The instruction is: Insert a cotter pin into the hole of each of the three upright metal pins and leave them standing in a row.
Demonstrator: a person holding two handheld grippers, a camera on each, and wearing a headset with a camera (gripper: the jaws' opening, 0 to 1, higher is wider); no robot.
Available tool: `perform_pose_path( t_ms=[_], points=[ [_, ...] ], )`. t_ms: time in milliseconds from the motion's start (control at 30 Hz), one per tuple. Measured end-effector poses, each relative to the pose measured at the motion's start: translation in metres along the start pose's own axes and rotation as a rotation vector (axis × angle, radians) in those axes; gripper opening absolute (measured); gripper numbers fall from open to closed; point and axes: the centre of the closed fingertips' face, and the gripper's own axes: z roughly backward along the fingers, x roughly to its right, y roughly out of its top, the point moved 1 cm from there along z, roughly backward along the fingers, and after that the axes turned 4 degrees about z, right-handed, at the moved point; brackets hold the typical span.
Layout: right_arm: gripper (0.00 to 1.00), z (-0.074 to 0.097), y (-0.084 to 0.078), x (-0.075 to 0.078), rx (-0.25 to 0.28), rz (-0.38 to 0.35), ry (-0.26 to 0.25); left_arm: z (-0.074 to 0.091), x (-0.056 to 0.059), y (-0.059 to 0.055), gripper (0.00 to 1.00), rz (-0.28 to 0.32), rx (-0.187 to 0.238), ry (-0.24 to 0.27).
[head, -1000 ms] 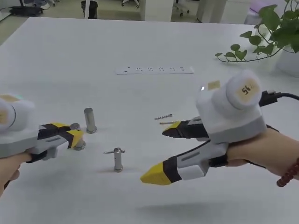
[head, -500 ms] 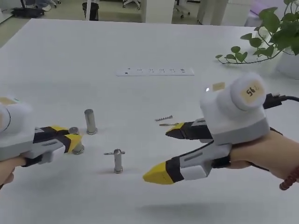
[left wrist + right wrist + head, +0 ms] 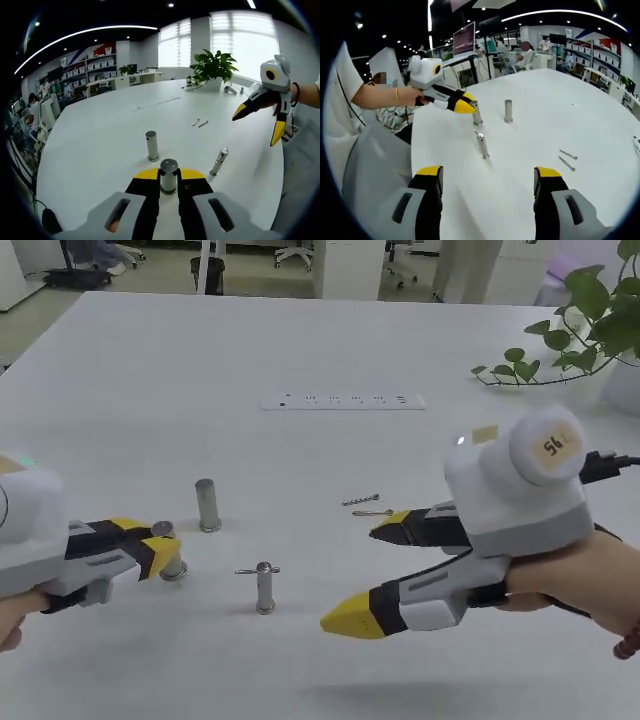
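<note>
Three short grey metal cylinder pins stand upright on the white workbench [image 3: 120,390], long axes vertical, heads up, grouped near one another at the left of the head view. The left gripper [image 3: 150,548] has its yellow-tipped jaws closed tight on the sides of the nearest pin [image 3: 168,170], which stands on the bench between them. Just beyond it stands a second bare pin [image 3: 207,505], free of both grippers. The third pin [image 3: 264,587] stands to the right of the held one, with a thin silver cotter pin [image 3: 250,570] lying level through its head, crosswise to the pin's axis. Two loose thin cotter pins [image 3: 362,500] lie flat side by side farther right, near the upper jaw of the right gripper [image 3: 365,575], whose jaws stand wide apart with nothing between them, pointing toward the pins. A white power strip [image 3: 345,401] lies farther back, and a leafy green plant [image 3: 590,320] sits at the far right corner.
</note>
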Motion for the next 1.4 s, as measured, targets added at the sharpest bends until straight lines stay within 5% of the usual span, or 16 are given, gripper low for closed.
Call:
perform_pose_path(
  t_ms=[267, 600, 967, 1400],
  points=[
    [0.75, 0.004, -0.002, -0.003, 0.005, -0.004, -0.001, 0.018, 0.021, -0.001, 0.10, -0.025, -0.004, -0.030],
    [0.75, 0.008, -0.004, -0.004, 0.009, -0.005, -0.008, 0.028, 0.060, -0.001, 0.10, -0.050, -0.016, -0.105],
    [0.75, 0.016, -0.010, 0.000, 0.017, -0.021, -0.023, 0.020, 0.096, 0.005, 0.10, -0.058, -0.008, -0.176],
    [0.72, 0.027, -0.019, 0.011, 0.031, -0.056, -0.053, -0.004, 0.125, 0.010, 0.11, -0.053, 0.002, -0.216]
  ],
)
